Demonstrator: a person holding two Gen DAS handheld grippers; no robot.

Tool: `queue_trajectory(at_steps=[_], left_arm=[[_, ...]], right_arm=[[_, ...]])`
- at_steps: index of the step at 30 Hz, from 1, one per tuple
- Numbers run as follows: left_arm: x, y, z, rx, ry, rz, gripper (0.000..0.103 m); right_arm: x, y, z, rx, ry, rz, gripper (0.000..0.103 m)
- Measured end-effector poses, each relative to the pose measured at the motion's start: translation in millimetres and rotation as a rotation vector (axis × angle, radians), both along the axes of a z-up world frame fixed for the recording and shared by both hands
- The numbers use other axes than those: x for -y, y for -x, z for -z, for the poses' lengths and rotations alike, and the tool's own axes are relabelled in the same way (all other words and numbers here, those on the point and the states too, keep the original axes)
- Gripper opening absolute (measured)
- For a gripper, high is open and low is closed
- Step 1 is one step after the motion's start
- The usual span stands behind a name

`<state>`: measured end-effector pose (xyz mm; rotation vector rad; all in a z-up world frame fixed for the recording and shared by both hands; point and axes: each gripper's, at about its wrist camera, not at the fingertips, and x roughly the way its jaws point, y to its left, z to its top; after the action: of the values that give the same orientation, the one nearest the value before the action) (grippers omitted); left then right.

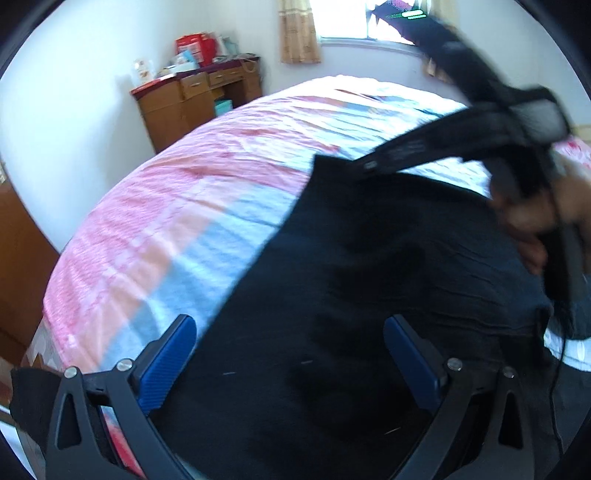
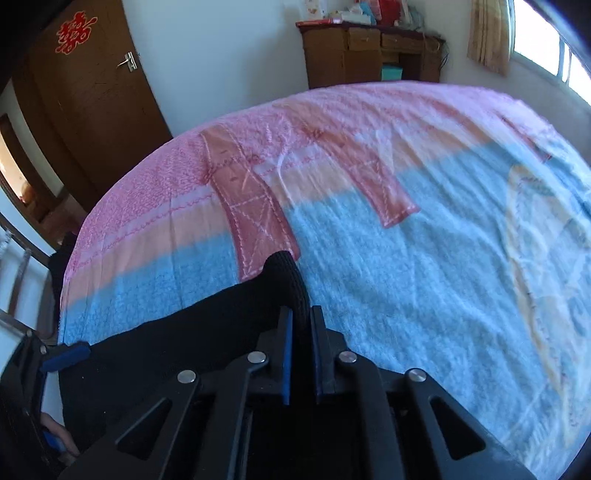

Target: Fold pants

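White walls, a wooden desk (image 2: 373, 55) (cluttered on top), a brown door (image 2: 92, 99), a sunlit curtained window (image 1: 354, 22).

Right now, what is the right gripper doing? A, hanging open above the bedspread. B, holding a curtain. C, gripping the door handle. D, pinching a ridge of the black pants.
D: in the right wrist view the right gripper has its blue pads nearly together on a raised fold of the black pants, above the pink and blue bedspread.
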<state>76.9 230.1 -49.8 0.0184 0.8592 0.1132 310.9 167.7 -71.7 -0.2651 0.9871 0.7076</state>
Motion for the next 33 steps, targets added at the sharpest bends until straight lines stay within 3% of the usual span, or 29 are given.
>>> queue_trajectory(at_steps=[5,10,16,21,25,29,31,32,33], left_arm=[[-37.4,13.1,-14.4,0.049,-0.026,-0.081,0.103],[-82.4,30.1,-30.0,0.088,-0.087,-0.211,0.103],[-127.6,49.0,-36.0,0.098,-0.103,-0.376,0.103],[-124.0,57.7,-40.9,0.119,-0.127,-0.366,0.103],[-111.2,56.7,-42.5,0.118,-0.143,-0.343,0.103],[-101.5,54.5,-42.0,0.114,-0.153,-0.316,0.103],[-97.9,55.6,-44.4,0.118,-0.159,-0.310,0.103],[-96.7,55.7,-45.6,0.119,-0.161,-0.312,0.103],[-96.3,55.8,-47.2,0.120,-0.163,-0.314,0.103]], right_arm=[[-1.1,54.7,-41.4,0.191,-0.018,0.033,0.008],[-13.6,124.7,-57.0,0.303,-0.025,0.041,0.009],[-52.0,203.4,-34.8,0.439,0.083,0.012,0.009],[-83.7,236.5,-4.9,0.503,0.161,0.017,0.011],[-82.5,240.5,9.2,0.474,0.131,0.087,0.012],[-69.1,235.7,10.6,0.430,0.014,0.100,0.035],[-57.2,227.7,7.3,0.338,-0.094,0.097,0.062],[-51.2,221.2,7.7,0.268,-0.167,0.087,0.089],[-45.7,216.2,8.5,0.196,-0.239,0.068,0.102]])
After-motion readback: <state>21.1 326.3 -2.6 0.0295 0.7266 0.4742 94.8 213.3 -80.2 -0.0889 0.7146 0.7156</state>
